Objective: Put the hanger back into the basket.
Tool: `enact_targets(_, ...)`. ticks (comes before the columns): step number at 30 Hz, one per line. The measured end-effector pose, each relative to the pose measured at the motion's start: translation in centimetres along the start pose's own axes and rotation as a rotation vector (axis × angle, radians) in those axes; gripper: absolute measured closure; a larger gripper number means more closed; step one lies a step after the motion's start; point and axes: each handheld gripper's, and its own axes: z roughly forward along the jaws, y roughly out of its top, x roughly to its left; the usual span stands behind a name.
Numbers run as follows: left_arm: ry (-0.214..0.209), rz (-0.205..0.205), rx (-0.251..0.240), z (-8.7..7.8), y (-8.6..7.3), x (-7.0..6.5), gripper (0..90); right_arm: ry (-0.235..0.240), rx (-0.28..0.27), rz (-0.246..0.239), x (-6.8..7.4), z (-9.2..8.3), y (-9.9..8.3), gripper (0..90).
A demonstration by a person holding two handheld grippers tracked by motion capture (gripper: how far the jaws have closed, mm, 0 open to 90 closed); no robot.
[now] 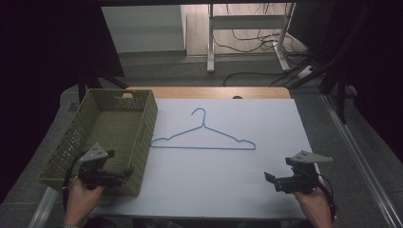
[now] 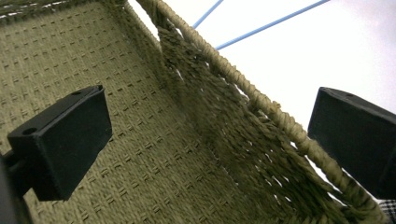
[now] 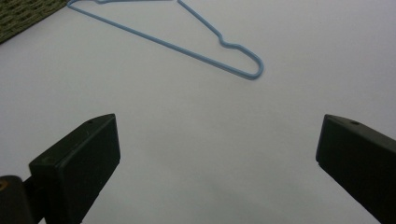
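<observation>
two wide-jawed tools: left tool (image 1: pixel 119 172) over basket (image 1: pixel 142 142), right tool (image 1: pixel 272 179) near hanger (image 1: pixel 203 137)

Both grippers are black, each topped by a grey three-cornered plate: the left gripper (image 1: pixel 127 170) and the right gripper (image 1: pixel 269 177). Their jaws are blocky black pads with small screw holes. A black cable trails from each. The hands (image 1: pixel 81 199) are bare.
</observation>
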Motion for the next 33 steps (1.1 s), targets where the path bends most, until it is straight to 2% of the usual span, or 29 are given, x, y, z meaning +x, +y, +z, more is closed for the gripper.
enact_targets(7, -0.001, 0.0, -0.004, 0.1, 0.0, 0.0, 0.0, 0.011, -0.013, 0.028, 0.0, 0.1, -0.1, 0.0)
enact_targets(15, -0.015, -0.009, -0.021, -0.3, 0.2, 0.0, 0.0, -0.003, -0.002, 0.015, 0.2, 0.4, 0.0, 0.0)
enact_targets(24, -0.056, -0.028, -0.022, -0.5, 0.7, -0.5, 0.0, -0.003, -0.004, -0.002, 0.4, 0.6, 0.2, 0.0)
enact_targets(27, -0.063, 0.001, -0.04, -0.6, 1.2, -1.1, 0.0, -0.003, -0.003, -0.01, 0.4, 0.5, 0.4, 0.0)
enact_targets(33, -0.107, 0.036, -0.07, -0.5, 2.3, -2.3, 0.0, 0.007, 0.002, -0.017, 0.4, 0.5, 1.2, 0.0)
